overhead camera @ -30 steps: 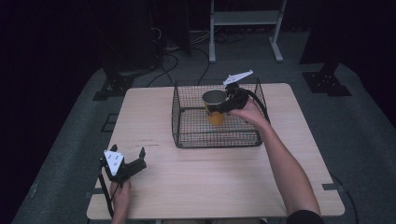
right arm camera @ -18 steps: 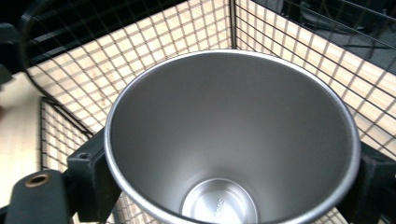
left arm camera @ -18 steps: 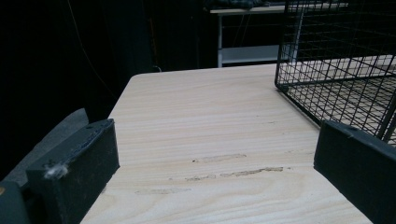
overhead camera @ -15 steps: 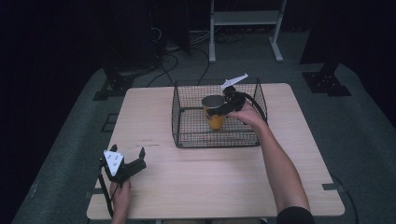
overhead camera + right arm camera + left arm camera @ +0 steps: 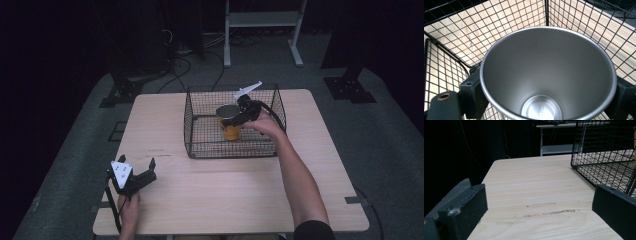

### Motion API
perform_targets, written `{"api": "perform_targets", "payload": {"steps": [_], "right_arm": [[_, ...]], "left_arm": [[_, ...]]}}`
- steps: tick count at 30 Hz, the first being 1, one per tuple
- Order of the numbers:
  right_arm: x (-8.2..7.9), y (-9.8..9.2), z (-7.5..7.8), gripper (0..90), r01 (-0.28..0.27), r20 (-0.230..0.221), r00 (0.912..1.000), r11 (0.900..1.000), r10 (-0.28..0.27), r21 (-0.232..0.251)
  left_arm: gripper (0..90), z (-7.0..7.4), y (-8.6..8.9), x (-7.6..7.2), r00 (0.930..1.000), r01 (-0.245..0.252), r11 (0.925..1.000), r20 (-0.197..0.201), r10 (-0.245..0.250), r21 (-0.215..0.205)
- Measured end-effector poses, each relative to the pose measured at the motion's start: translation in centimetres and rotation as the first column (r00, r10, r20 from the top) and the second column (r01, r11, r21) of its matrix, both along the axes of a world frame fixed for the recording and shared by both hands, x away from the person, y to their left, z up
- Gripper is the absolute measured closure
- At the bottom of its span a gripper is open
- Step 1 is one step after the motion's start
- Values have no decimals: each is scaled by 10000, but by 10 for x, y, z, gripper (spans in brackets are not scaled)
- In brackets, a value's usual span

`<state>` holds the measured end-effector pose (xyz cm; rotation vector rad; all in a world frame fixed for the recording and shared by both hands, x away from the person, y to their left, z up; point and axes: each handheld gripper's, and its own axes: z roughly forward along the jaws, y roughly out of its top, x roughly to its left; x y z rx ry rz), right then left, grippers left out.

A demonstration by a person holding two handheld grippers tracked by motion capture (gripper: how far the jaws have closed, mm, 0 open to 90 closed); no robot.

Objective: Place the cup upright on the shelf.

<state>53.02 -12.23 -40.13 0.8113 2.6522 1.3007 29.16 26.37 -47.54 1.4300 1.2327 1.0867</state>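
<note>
An orange cup (image 5: pixel 231 131) with a steel inside (image 5: pixel 549 75) stands upright within the black wire basket (image 5: pixel 200 145) at the table's middle back. My right gripper (image 5: pixel 237 117) reaches over the basket's right side and is shut on the cup near its rim, one jaw on each side. The cup is empty in the right gripper view. My left gripper (image 5: pixel 145 176) rests on the table near the front left corner, open, with bare wood between its jaws (image 5: pixel 541 207).
The wooden table (image 5: pixel 230 200) has free room in front of and to the left of the basket. In the left gripper view the basket (image 5: pixel 606 157) stands ahead to the right. A white metal stand (image 5: pixel 260 20) and cables lie on the floor behind.
The right gripper and the cup have moved slightly lower and left inside the basket. The left gripper has stayed still.
</note>
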Motion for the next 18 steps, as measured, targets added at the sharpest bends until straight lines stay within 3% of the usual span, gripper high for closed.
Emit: {"api": "perform_targets", "payload": {"steps": [5, 18], "right_arm": [[0, 1, -2, 115, 85, 72, 9999, 9997, -83, -222], [-1, 3, -3, 114, 18, 342, 9994, 9997, -10, -228]], "left_arm": [[0, 0, 0, 0, 10000, -2, 10000, -5, 2, 11], [0, 0, 0, 0, 10000, 8, 10000, 13, -8, 2]]}}
